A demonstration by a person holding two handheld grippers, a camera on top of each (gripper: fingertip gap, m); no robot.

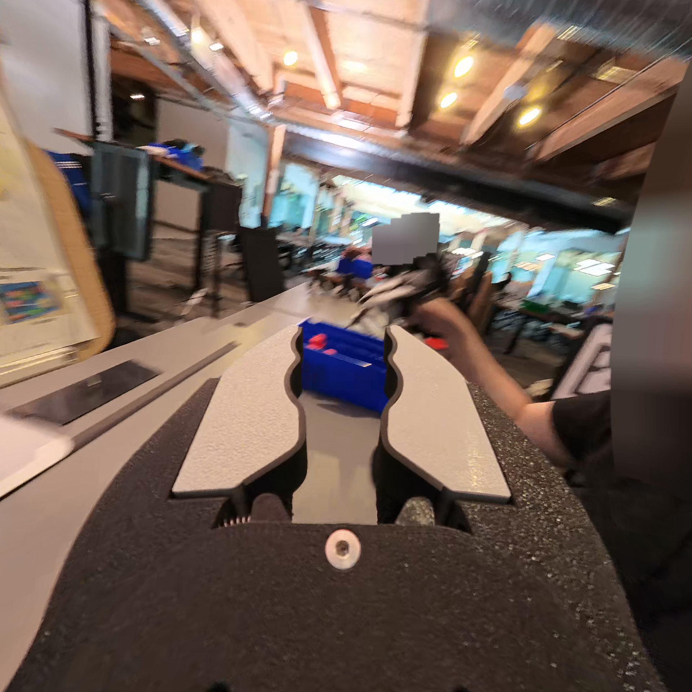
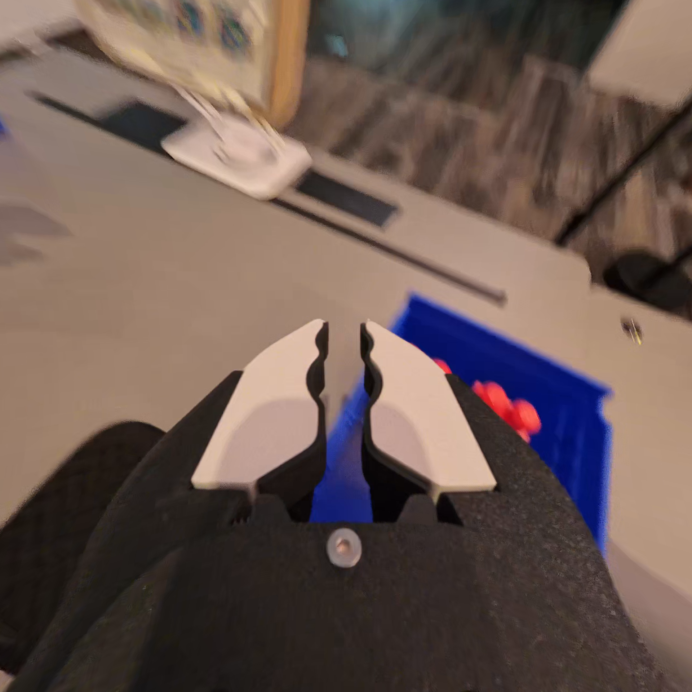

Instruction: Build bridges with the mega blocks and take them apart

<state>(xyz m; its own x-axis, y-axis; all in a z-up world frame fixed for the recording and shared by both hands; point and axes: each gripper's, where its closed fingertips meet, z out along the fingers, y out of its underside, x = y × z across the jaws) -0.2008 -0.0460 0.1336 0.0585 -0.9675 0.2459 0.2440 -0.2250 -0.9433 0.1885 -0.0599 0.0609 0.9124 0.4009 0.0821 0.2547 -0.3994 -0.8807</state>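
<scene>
Both my grippers are empty above the grey table (image 2: 187, 299).

The red blocks (image 2: 505, 408) lie in the blue bin (image 2: 486, 348); their direction is too blurred to tell. My left gripper (image 1: 342, 337) is spread wide, my right gripper (image 2: 344, 325) only slightly apart.

**Colours noted**

Left gripper (image 1: 342, 333): pale grey flat fingers, black inner edging, speckled black body. Ahead of its tips, a deep blue plastic bin (image 1: 344, 370) holding red studded blocks (image 1: 317, 340). Grey matte tabletop (image 1: 67, 498) beneath. Right gripper (image 2: 344, 325): same grey-and-black scheme; blue bin just right of its fingers.
</scene>
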